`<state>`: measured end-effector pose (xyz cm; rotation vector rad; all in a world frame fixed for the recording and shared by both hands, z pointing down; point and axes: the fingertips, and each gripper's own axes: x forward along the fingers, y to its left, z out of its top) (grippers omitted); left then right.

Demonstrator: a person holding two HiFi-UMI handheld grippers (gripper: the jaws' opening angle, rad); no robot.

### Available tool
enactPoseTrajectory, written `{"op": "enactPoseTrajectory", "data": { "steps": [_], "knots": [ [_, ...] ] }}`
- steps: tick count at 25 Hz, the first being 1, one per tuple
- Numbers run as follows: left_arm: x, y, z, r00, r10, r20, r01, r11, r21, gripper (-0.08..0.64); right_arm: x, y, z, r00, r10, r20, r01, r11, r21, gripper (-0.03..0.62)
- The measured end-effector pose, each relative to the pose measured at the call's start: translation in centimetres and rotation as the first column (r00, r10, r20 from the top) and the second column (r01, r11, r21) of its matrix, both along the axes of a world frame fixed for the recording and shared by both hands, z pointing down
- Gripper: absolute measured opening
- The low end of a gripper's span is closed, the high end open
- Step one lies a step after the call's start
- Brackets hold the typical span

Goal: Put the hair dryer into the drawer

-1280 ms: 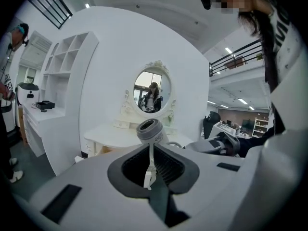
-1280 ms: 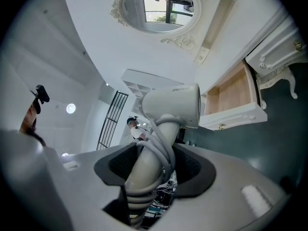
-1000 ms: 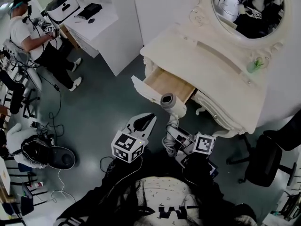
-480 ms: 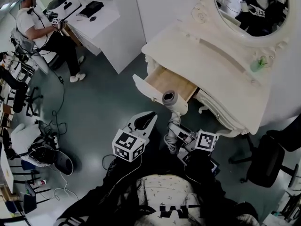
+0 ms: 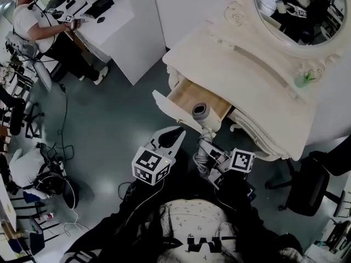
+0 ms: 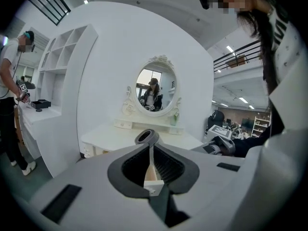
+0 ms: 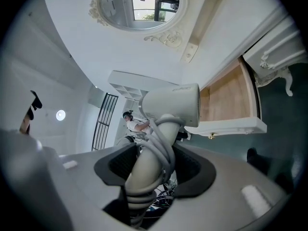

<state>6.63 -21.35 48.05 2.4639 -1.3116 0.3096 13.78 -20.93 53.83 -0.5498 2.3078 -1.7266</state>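
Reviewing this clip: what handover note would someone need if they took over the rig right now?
Left claw: empty, jaws all but together, short of the drawer.
Right claw: shut on the dryer by its handle, with the cord wound round it.
Dryer: held up at the open drawer's front edge, not yet inside.
Done: drawer open, dryer in hand.
Left: lower the dryer into the drawer and let go.
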Motion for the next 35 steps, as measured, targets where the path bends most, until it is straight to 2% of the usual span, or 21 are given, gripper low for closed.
{"op": "enactPoseTrajectory", "data": {
  "steps": [4, 7, 9, 11, 13, 19, 23, 27, 32, 35],
  "knots": [
    [-1.7, -3.0, 0.1, 1.0, 0.018, -0.012, -0.019, 1.0, -0.012, 0.026, -1.7, -2.7, 0.8, 0.999, 0.0, -0.032, 0.0, 1.0, -0.016, 0.242],
    [-2.9, -5.3, -0.1, 0.999, 0.041, -0.02, -0.042, 0.999, -0.022, 0.026, -2.9, -4.3, 1.8, 0.999, -0.004, -0.041, 0.001, 0.998, -0.065, 0.242],
    [-3.6, -6.7, 0.0, 0.998, 0.057, -0.025, -0.058, 0.998, -0.032, 0.026, -3.5, -5.2, 3.1, 0.998, -0.001, -0.065, -0.007, 0.991, -0.131, 0.242],
    [-4.4, -8.0, 0.2, 0.997, 0.07, -0.035, -0.072, 0.997, -0.042, 0.026, -3.5, -6.0, 5.0, 0.993, 0.011, -0.119, -0.038, 0.974, -0.222, 0.242],
    [-5.3, -9.2, 0.5, 0.996, 0.08, -0.046, -0.082, 0.995, -0.051, 0.026, -3.7, -7.3, 6.3, 0.989, 0.02, -0.149, -0.062, 0.959, -0.277, 0.242],
    [-8.1, -12.5, 1.9, 0.993, 0.104, -0.062, -0.109, 0.991, -0.082, 0.026, -5.3, -11.5, 9.6, 0.988, 0.016, -0.152, -0.072, 0.927, -0.369, 0.242],
    [-9.3, -14.5, 2.3, 0.988, 0.138, -0.068, -0.144, 0.985, -0.097, 0.026, -5.3, -14.0, 12.3, 0.988, 0.044, -0.149, -0.108, 0.882, -0.459, 0.242],
    [-11.2, -16.6, 2.3, 0.985, 0.157, -0.066, -0.163, 0.982, -0.096, 0.026, -5.3, -15.5, 15.6, 0.976, 0.003, -0.217, -0.109, 0.871, -0.48, 0.242],
    [-13.6, -18.4, 2.4, 0.987, 0.144, -0.064, -0.15, 0.984, -0.097, 0.026, -5.3, -15.5, 17.1, 0.947, -0.086, -0.309, -0.085, 0.863, -0.498, 0.242],
    [-14.4, -19.1, 2.7, 0.99, 0.128, -0.065, -0.134, 0.985, -0.109, 0.026, -4.8, -16.1, 18.0, 0.928, -0.112, -0.356, -0.08, 0.871, -0.484, 0.242]
  ]
}}
